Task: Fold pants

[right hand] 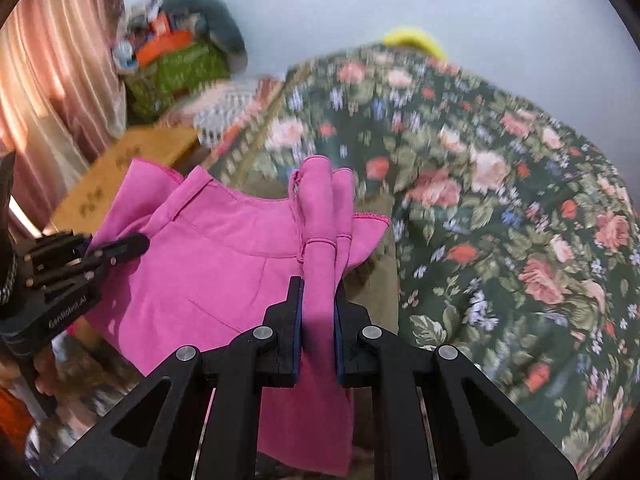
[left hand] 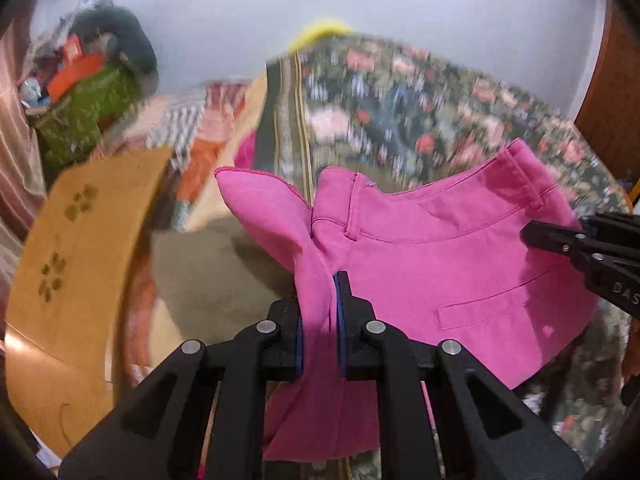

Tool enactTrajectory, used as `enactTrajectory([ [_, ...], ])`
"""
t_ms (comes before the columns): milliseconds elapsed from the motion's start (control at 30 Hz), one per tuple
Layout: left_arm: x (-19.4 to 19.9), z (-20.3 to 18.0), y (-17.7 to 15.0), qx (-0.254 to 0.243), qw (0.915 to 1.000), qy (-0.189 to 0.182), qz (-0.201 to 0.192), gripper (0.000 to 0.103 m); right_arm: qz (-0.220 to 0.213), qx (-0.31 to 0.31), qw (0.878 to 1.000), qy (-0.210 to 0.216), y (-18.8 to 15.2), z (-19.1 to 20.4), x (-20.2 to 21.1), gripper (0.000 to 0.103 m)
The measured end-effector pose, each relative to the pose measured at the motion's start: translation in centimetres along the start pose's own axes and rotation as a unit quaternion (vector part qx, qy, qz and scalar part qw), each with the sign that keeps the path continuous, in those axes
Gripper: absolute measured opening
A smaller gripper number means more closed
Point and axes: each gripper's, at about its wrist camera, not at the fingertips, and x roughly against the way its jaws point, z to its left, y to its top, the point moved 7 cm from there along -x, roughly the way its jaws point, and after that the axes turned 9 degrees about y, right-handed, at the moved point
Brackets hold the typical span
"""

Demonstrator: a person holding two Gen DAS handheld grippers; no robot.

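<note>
Above the flowered bedspread (right hand: 500,184), the left gripper (left hand: 320,312) and right gripper (right hand: 318,312) are clamping the pink pants (left hand: 440,272) at the waist, seemingly lifting them to spread flat next.

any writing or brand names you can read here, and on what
"GenRobot.AI": white lettering on the black body of the left gripper, seen from the right wrist.
"DAS", cut off by the frame edge: on the body of the right gripper, seen from the left wrist.
Pink pants, floral bedspread: no text readable.
</note>
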Motion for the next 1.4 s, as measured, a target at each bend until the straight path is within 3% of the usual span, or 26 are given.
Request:
enactTrajectory([
  [100,-2.7,-0.4,-1.6,-0.008,0.9994,0.002,0.035,0.016,0.027,0.009,1.0,-0.007,-0.9,-0.7,-1.1,0.014],
  [200,-2.7,-0.1,-2.3,-0.015,0.9993,0.013,0.031,0.024,0.036,0.006,0.999,-0.003,-1.6,-1.3,-0.8,0.019],
  [267,-2.1,0.4,-2.6,-0.009,0.9993,0.011,0.035,0.027,0.037,-0.001,0.999,-0.007,-2.1,-1.8,-0.2,0.028],
  [400,-1.5,2.3,-3.9,0.011,0.9986,0.023,0.046,0.047,0.042,0.001,0.999,-0.027,-3.3,-2.0,1.5,0.043],
  [567,0.6,3.9,-6.0,0.029,0.9974,0.027,0.061,0.047,0.033,0.007,0.999,-0.028,-4.0,-1.7,3.7,0.044],
  [667,2.7,4.0,-7.0,0.017,0.9967,0.043,0.066,0.047,0.012,-0.025,1.0,-0.008,-4.6,-1.2,6.1,0.047],
  [767,5.9,3.4,-7.3,0.021,0.9974,0.031,0.063,0.047,-0.003,-0.028,1.0,-0.005,-5.3,-0.2,8.7,0.048],
  [967,16.8,1.0,-6.3,0.006,0.9999,0.006,-0.014,0.047,-0.058,-0.013,0.998,0.007,-5.3,3.1,16.1,0.048],
  [1100,25.6,-0.3,-5.4,0.005,0.9965,-0.012,-0.083,0.047,-0.114,0.018,0.993,-0.001,-4.9,6.0,22.4,0.048],
  [1300,38.2,-1.3,-5.7,0.009,0.9829,-0.026,-0.182,0.047,-0.206,0.057,0.977,0.002,-5.0,11.1,32.1,0.048],
  [1400,43.8,-1.1,-6.7,0.018,0.9671,-0.024,-0.253,0.047,-0.253,0.073,0.965,0.015,-6.0,14.0,36.2,0.048],
])
